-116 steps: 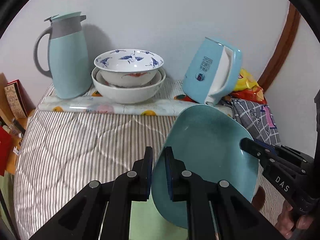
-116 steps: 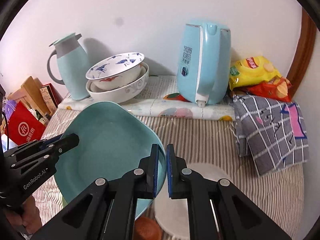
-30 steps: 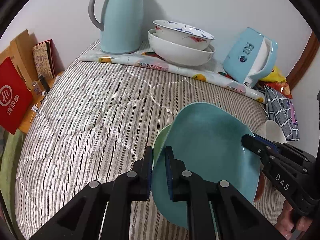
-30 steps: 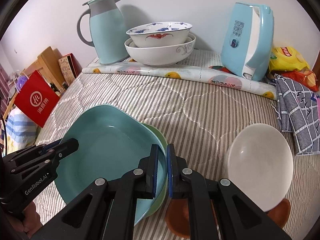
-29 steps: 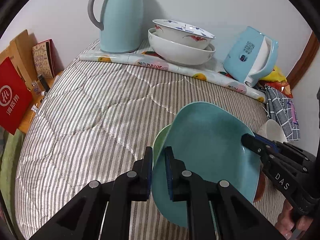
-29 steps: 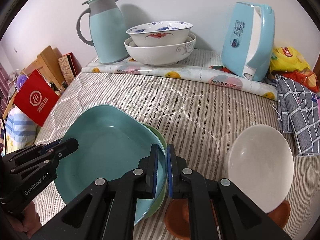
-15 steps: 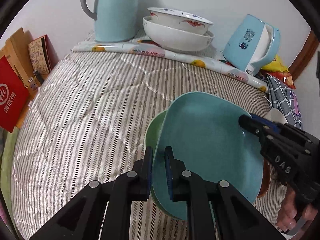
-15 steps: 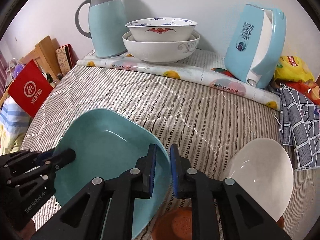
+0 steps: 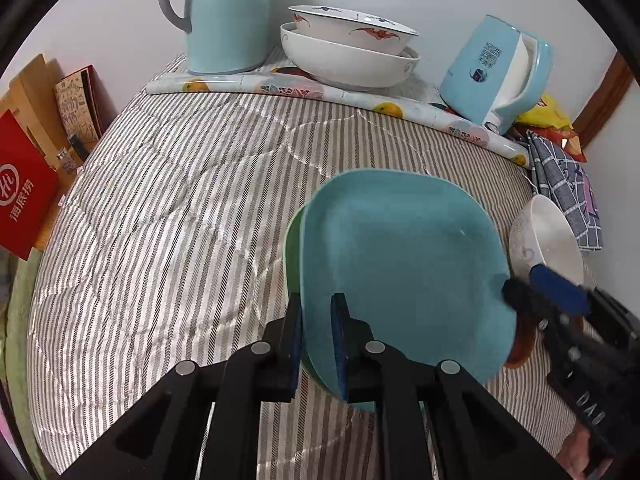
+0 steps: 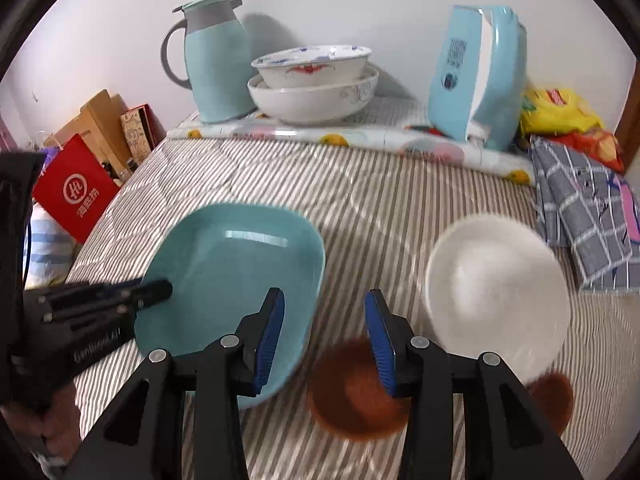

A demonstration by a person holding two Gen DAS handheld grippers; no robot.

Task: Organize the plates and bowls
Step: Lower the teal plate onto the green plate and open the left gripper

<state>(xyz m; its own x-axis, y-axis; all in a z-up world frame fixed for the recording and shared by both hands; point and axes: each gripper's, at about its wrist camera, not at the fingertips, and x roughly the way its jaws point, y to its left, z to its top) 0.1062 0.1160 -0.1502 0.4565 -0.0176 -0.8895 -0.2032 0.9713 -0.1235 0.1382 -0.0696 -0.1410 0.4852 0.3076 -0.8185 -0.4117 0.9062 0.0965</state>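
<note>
My left gripper (image 9: pixel 318 334) is shut on the near rim of a teal square plate (image 9: pixel 400 256), which lies over a green plate (image 9: pixel 291 240) on the striped quilt. My right gripper (image 10: pixel 326 338) is open and empty, just right of the teal plate (image 10: pixel 240 264); its fingertips (image 9: pixel 536 292) show at that plate's right edge in the left wrist view. A white bowl (image 10: pixel 496 280) stands to the right, and a brown dish (image 10: pixel 352 396) lies below the right gripper. The left gripper (image 10: pixel 158 290) also shows at the plate's left edge.
At the back on a fruit-print mat stand a teal thermos jug (image 10: pixel 216 60), two stacked white bowls (image 10: pixel 312 84) and a light blue kettle (image 10: pixel 476 76). Snack bags (image 10: pixel 560 112) and a checked cloth (image 10: pixel 588 220) lie right. A red bag (image 10: pixel 76 196) and boxes stand left.
The teal plate has come down onto the green plate. My right gripper has opened, let go of the plate's rim and drawn back to the right. The left gripper keeps its hold.
</note>
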